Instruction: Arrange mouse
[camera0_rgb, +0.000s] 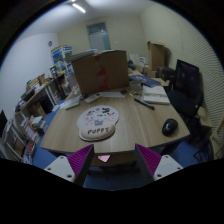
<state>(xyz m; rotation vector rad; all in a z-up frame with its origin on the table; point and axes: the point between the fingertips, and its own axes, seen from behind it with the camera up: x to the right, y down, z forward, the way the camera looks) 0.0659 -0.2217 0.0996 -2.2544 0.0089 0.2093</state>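
The mouse (170, 127) — dark, rounded — sits on the wooden table (135, 125) well beyond the gripper (114, 160), off toward its right finger. The fingers stand wide apart and hold nothing. A round mouse pad (98, 122) lies ahead of them, and a cardboard box (100, 72) stands farther back.

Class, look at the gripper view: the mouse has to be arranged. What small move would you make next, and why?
Probably swing the gripper to the right and forward toward the mouse. The gripper is open and holds nothing, and it hangs back from the table edge. The mouse lies on the table beyond the right finger, off to the right of the round mat.
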